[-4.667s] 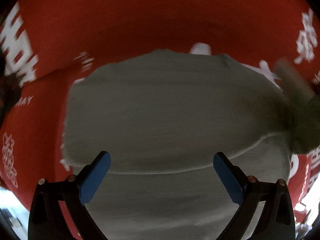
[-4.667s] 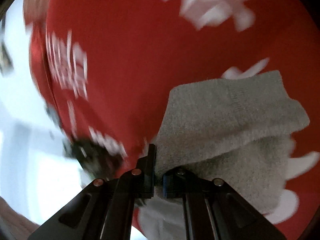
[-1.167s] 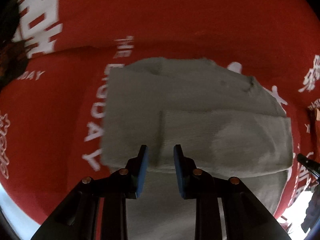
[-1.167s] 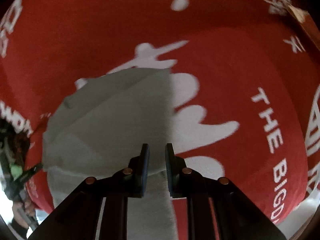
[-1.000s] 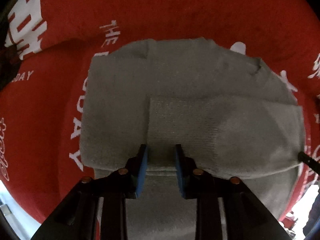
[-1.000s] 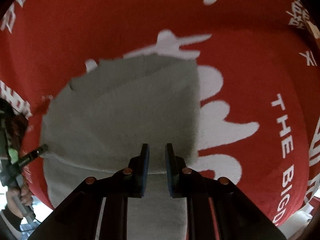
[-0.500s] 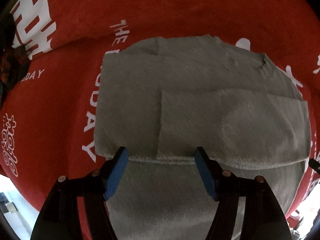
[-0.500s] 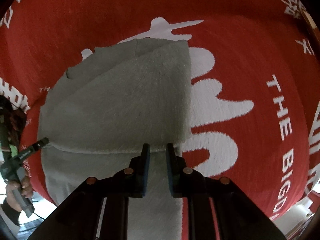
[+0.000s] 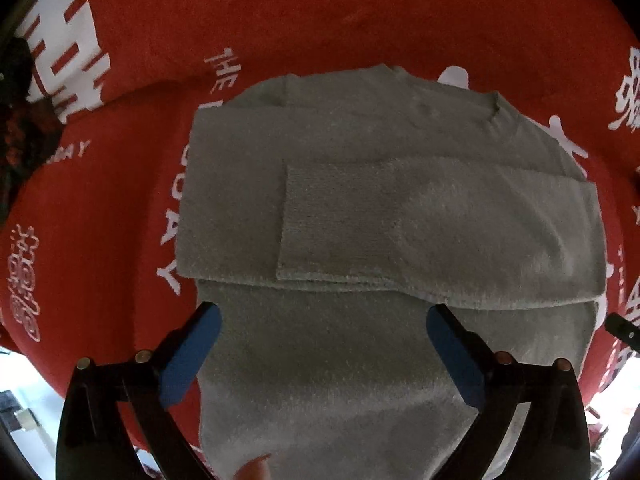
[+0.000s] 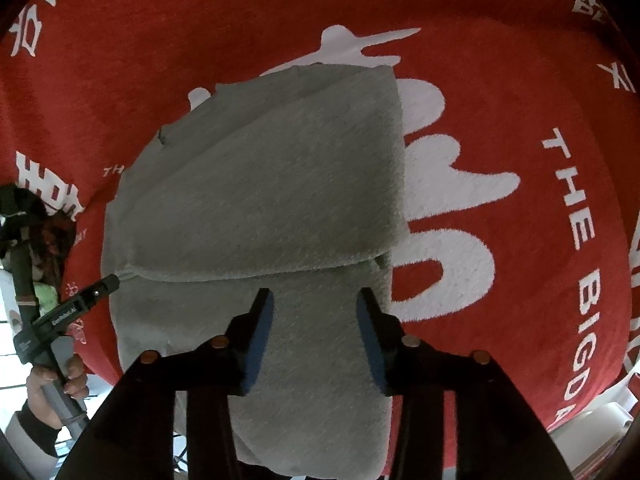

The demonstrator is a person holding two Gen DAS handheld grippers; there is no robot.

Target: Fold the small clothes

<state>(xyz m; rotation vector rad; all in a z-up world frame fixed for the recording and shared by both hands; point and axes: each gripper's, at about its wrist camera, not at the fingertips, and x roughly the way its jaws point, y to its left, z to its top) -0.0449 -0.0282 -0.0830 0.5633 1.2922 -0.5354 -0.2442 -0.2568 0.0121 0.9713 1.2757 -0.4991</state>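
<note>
Both claws hang above a folded grey sweater (image 9: 360, 208) on a red printed cloth (image 9: 360, 12): left claw (image 9: 322, 354) opening wide, right claw (image 10: 316, 334) opening narrower, nothing gripped. Its folded edge runs left-right just beyond both.

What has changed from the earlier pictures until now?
Both tools, left and right, let go of the grey fleece garment and backed off, their jaws opening. The folded garment stayed flat on the red printed blanket.
</note>
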